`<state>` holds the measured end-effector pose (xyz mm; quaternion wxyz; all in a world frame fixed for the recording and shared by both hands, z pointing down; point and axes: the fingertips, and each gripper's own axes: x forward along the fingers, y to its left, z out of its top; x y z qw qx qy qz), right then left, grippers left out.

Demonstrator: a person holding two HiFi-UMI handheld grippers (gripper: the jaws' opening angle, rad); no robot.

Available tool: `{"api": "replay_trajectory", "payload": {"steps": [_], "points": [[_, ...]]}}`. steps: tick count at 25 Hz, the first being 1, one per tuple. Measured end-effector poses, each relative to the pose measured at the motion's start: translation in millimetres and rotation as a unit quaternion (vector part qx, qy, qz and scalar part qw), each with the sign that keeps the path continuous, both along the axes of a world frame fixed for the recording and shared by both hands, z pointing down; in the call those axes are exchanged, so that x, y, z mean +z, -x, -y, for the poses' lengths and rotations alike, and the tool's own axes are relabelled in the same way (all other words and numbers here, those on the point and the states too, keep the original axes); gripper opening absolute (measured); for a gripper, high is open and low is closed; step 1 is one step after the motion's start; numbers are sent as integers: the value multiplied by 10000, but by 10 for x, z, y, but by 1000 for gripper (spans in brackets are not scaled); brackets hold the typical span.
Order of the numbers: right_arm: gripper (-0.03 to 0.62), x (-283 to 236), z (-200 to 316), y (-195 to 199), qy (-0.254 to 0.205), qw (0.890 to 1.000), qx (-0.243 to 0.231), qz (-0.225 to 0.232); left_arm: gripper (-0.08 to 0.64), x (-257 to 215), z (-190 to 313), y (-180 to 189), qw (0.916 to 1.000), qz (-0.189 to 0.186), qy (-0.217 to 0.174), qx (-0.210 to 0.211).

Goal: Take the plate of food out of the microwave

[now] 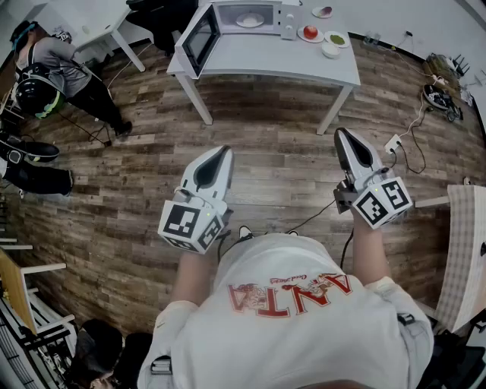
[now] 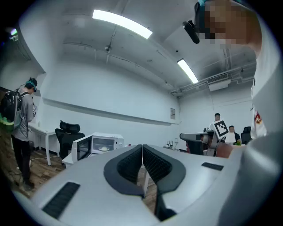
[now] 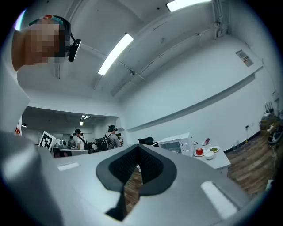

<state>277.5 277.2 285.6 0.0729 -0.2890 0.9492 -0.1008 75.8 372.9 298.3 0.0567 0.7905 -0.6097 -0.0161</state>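
Observation:
A white microwave (image 1: 244, 15) stands on a white table (image 1: 266, 57) far ahead, its door (image 1: 201, 36) swung open to the left. Inside sits the white plate of food (image 1: 250, 20). My left gripper (image 1: 223, 151) and right gripper (image 1: 340, 134) hang over the wooden floor, well short of the table, both shut with nothing between the jaws. The left gripper view shows its shut jaws meeting, with the microwave (image 2: 99, 143) and the plate (image 2: 105, 148) small in the distance. From the right gripper view the microwave (image 3: 177, 143) is seen from its right side, and the plate is hidden.
To the right of the microwave stand a plate with a red apple (image 1: 310, 33), a green dish (image 1: 336, 39) and a white bowl (image 1: 330, 50). A person (image 1: 61, 68) stands at the far left. A power strip (image 1: 393, 144) and cables lie on the floor at right.

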Motion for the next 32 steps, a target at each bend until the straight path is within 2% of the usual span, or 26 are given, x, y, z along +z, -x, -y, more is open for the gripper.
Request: {"api": "replay_trajectory", "payload": {"steps": [17, 21, 27, 32], "points": [[2, 2, -68, -52, -15, 10000, -20, -15, 9, -33, -28, -117, 9999, 63, 37, 114], [3, -3, -112, -41, 42, 9999, -92, 125, 9, -2, -58, -102, 9999, 17, 65, 117], [3, 78, -138, 78, 291, 9992, -169, 203, 9, 73, -96, 25, 9998, -47, 177, 118], [3, 233, -170, 306, 533, 9983, -195, 164, 9, 176, -183, 274, 9996, -85, 272, 52]]}}
